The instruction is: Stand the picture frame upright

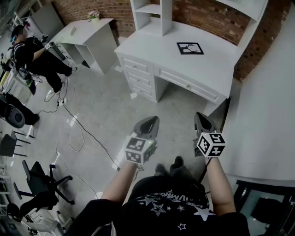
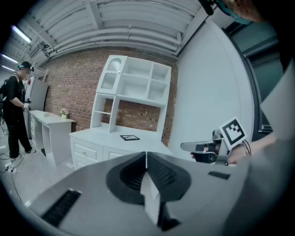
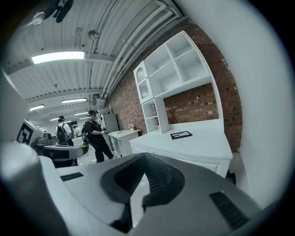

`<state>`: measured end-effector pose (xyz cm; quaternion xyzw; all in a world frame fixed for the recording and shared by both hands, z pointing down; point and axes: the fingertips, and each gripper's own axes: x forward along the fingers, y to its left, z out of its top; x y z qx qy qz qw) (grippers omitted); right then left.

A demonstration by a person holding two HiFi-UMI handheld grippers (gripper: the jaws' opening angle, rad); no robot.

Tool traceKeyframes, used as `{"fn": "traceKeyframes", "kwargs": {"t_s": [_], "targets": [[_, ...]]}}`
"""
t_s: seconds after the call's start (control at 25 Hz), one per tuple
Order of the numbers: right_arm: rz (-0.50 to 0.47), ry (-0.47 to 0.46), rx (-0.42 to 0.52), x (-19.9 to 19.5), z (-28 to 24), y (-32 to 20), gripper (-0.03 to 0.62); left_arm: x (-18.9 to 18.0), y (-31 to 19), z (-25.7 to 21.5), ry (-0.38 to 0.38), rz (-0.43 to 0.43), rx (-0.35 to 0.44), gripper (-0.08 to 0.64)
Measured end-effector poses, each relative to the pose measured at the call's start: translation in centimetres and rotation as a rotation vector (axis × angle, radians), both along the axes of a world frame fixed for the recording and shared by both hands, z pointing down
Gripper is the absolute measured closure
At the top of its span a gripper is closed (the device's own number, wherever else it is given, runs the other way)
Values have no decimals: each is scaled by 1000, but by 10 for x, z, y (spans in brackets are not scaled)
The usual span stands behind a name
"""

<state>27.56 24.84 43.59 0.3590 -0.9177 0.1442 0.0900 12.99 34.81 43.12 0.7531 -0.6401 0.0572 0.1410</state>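
A black picture frame [image 1: 190, 48] lies flat on the top of the white desk [image 1: 152, 46], toward its right side. The same frame [image 2: 129, 137] shows small and far off in the left gripper view, and again the frame [image 3: 180, 134] in the right gripper view. My left gripper [image 1: 150, 121] and right gripper [image 1: 201, 119] hang side by side over the floor, well short of the desk. Both are shut with nothing between the jaws. From the left gripper view the right gripper [image 2: 191, 147] is visible at the right.
The desk carries a white shelf unit [image 1: 152, 14] against a brick wall [image 1: 212, 16]. A white wall panel [image 1: 272, 101] stands at the right. A second white table [image 1: 87, 34] stands at the left, with a person [image 1: 32, 55] beside it. Cables [image 1: 78, 133] and office chairs [image 1: 39, 182] occupy the floor.
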Motion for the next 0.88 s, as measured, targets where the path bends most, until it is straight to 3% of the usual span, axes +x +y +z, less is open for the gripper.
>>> {"fn": "traceKeyframes", "kwargs": {"t_s": [0.72,0.88], "targets": [[-3,43,-21,-4,14,7,578,-2,15,7,5,29,-10,538],[38,-1,-58,1,15,0,578,-11,15,6,20,14,-9,538]]}}
